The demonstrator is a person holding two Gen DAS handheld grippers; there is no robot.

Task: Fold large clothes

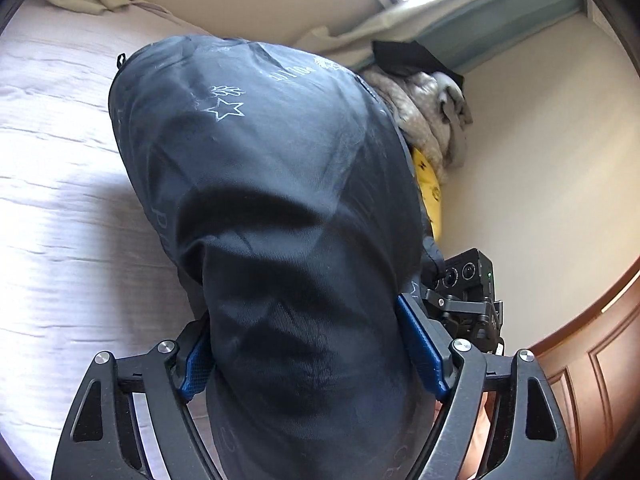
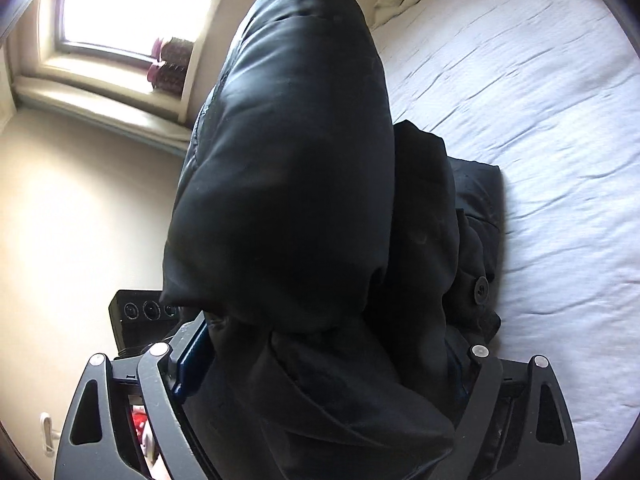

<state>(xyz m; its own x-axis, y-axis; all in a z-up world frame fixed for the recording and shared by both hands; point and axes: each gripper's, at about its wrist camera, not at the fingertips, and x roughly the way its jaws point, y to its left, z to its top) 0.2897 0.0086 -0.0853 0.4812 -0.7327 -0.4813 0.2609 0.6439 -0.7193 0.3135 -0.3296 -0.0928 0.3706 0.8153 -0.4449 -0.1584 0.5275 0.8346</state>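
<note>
Both tools, left (image 1: 308, 344) and right (image 2: 332, 360), clench the dark jacket (image 1: 260, 184); its pale lettering is unreadable.

**Pale print marks dark jacket lining; little of it legible**

A dark jacket (image 1: 280, 200) carries pale printed markings on its lining in the left wrist view: an outlined star (image 1: 225, 110), a small leaf-like motif (image 1: 228, 90) above it, and upside-down lettering (image 1: 286, 77) too distorted to read. A large letter "P" (image 1: 162, 216) shows at the left fold, with further partial letters blurred. In the right wrist view, no text is legible.
</note>
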